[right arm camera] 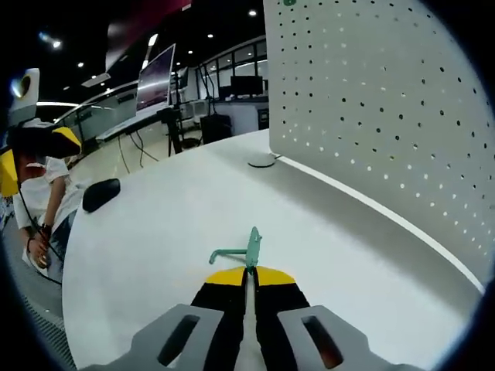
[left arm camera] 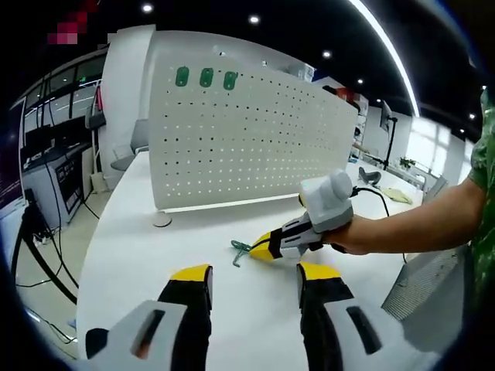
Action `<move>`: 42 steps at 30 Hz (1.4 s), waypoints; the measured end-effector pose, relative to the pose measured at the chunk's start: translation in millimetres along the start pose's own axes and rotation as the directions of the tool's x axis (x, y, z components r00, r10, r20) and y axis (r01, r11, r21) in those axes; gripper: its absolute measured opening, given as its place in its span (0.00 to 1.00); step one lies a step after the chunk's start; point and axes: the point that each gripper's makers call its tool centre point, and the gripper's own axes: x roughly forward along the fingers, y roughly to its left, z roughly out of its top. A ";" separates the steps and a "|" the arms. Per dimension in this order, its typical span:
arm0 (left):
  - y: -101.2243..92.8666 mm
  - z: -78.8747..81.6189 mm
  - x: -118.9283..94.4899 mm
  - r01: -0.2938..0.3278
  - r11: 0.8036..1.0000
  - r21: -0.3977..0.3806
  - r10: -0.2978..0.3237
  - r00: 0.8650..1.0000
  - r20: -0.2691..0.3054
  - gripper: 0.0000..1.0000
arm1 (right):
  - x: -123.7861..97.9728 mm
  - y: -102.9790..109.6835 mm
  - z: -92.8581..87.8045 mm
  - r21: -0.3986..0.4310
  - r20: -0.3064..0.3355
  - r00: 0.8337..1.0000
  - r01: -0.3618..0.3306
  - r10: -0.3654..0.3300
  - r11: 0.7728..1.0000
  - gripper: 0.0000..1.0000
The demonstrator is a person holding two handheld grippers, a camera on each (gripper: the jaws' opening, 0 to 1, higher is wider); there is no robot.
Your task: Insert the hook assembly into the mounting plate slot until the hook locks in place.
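Left gripper view: left gripper (left arm camera: 254, 278) jaws apart, empty, above white table (left arm camera: 139, 255). Right gripper (left arm camera: 264, 247) reaches green hook (left arm camera: 240, 249); pegboard (left arm camera: 247, 147) behind. Right gripper view: right gripper (right arm camera: 249, 276) jaws closed on hook (right arm camera: 249, 249) stem. Hook looks light, stiff, thin; grip near base. Path to board open.

Your white desk (left arm camera: 131, 255) carries an upright white pegboard panel (left arm camera: 247, 139) and a green hook (right arm camera: 246, 251) lying flat near its foot.
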 end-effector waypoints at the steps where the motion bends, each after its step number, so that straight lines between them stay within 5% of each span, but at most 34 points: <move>1: -0.2 -0.1 0.0 0.000 1.000 0.000 0.000 1.000 0.000 0.45 | -0.7 -0.9 0.6 0.009 0.003 1.000 0.000 0.000 1.000 0.02; 22: -5.7 -0.5 5.8 0.020 1.000 0.014 -0.019 1.000 -0.009 0.44 | -15.6 -21.5 5.9 0.240 0.047 0.999 -0.009 -0.003 0.971 0.00; 33: -11.9 0.1 13.6 0.042 0.999 0.029 -0.041 0.999 -0.013 0.43 | -30.9 -30.3 9.1 0.299 0.032 0.999 -0.021 0.011 0.954 0.00; 42: -19.7 -3.6 27.5 0.067 0.995 0.067 -0.066 0.998 -0.025 0.43 | -43.8 -29.3 9.9 0.263 0.004 1.000 -0.018 0.018 0.965 0.00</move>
